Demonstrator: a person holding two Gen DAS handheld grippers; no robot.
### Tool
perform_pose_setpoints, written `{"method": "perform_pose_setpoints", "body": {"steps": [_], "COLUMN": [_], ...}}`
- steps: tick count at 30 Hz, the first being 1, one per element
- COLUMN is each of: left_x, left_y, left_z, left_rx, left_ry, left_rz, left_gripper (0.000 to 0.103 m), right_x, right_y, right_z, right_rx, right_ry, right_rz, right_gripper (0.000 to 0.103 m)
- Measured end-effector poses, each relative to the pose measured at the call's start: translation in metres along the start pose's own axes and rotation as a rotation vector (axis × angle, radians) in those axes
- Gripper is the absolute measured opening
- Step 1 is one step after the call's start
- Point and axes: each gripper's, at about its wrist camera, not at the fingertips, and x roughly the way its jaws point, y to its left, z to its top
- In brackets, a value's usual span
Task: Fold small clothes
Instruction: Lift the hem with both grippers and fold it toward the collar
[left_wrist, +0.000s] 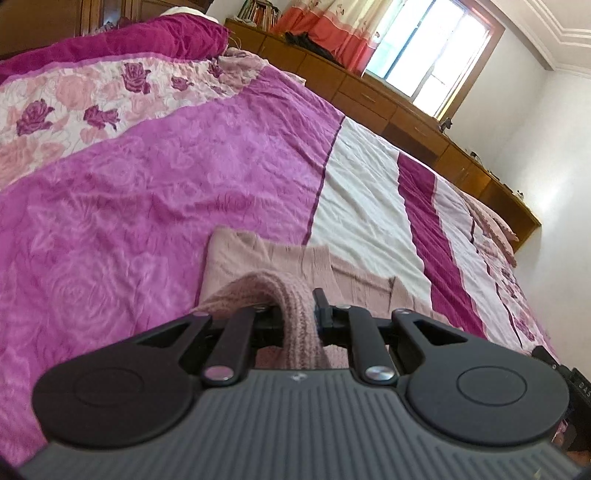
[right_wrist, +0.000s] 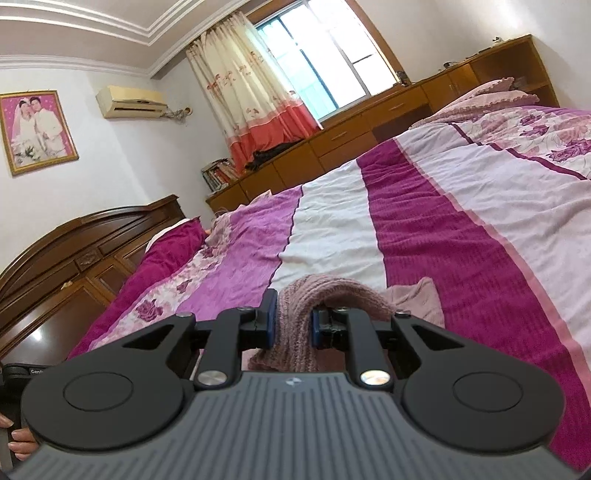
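Pink knit top (left_wrist: 299, 317), L gripper (left_wrist: 295, 314) clamped, R gripper (right_wrist: 293, 321) clamped

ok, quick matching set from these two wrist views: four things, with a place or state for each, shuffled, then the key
Things:
1. left gripper
2. pink knit garment
3. framed portrait
4. air conditioner

Place or state:
A. hangs on the wall, gold frame
B. mounted high on the wall, beside the curtain
C. shut on a bunched knit edge
D. partly flat on the bedspread, edges lifted by both grippers

Pairs: 1-C, 2-D, 3-A, 4-B
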Motion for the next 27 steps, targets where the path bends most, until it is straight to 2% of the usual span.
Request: {"method": "perform_pose_setpoints", "body": {"steps": [8,15,19,25,27], "left_x": [0.032,0.067,0.095,0.131,0.138], "left_y": [0.005,0.017,0.024,0.033,0.039], "left_z": [0.019,0.025,0.018,-0.002,-0.007], "left_rx": [-0.004,0.002,0.018,0.114,0.109], "left_ry": [-0.015,0.007,0.034,0.093,0.110], "left_rz": [0.036,0.071,0.101,0.169,0.172], "left_gripper": [0.014,0.014,0.014,0.016,0.016], "right_x": [0.042,0.088,0.115,0.141,0.148], "right_y": [-0.001,0.000,-0.005,-0.022,-0.030], "right_z": [0.012,0.010,-0.001,-0.024,-0.032], "right_rx": [0.004,-0.020,-0.046,-0.074,-0.073], "right_ry": [-0.013,-0.002,0.028,0.074,0.094], "right_rz": [-0.034,-0.074,-0.112,-0.178,-0.193], "right_gripper": [0.020,0.020,0.020,0.020,0.020]}}
